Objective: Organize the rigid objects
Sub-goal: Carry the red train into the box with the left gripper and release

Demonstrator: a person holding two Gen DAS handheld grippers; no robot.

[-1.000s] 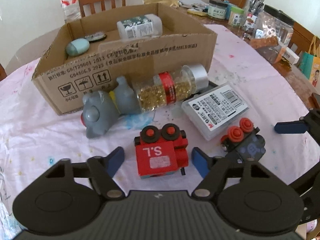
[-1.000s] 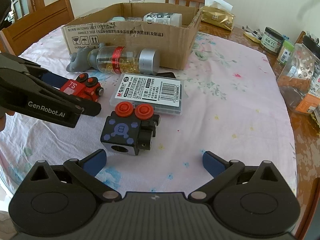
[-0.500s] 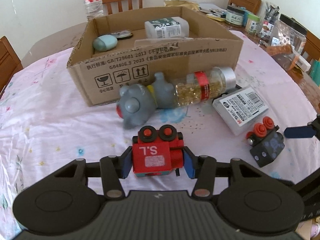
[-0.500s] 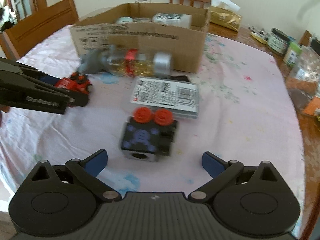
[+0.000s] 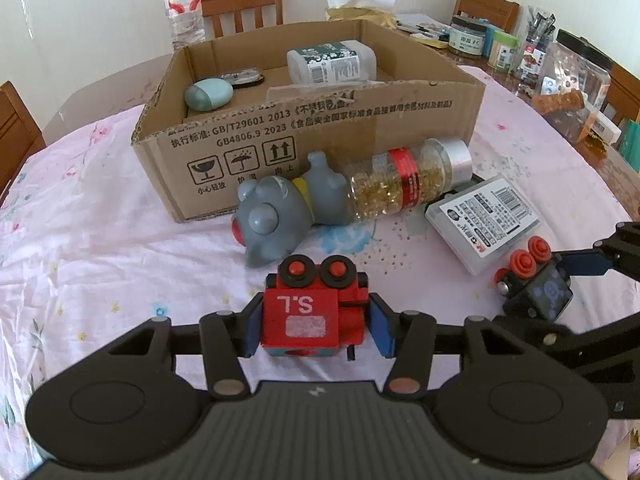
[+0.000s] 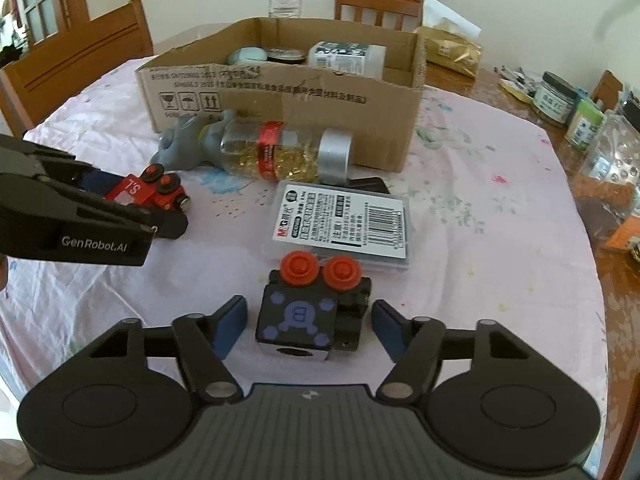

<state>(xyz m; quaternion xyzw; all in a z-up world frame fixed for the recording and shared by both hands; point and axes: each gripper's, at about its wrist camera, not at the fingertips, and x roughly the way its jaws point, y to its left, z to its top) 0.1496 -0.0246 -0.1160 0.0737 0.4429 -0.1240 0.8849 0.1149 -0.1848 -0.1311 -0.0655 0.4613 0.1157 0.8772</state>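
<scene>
Lifting either toy toward the cardboard box point(image 5: 320, 128) at the far side of the table carries the main risk: its near wall stands tall, and a low carry would knock a toy against it or against the capsule bottle point(image 5: 404, 182) and grey elephant figure point(image 5: 276, 216) lying along its foot. The left gripper point(image 5: 316, 330) grasps the red toy engine point(image 5: 312, 316), though its jaws are easing open slightly, so the grip may slacken. The right gripper point(image 6: 306, 326) is closing round the black toy block point(image 6: 308, 320), pads not yet touching; off-centre contact could twist it.
</scene>
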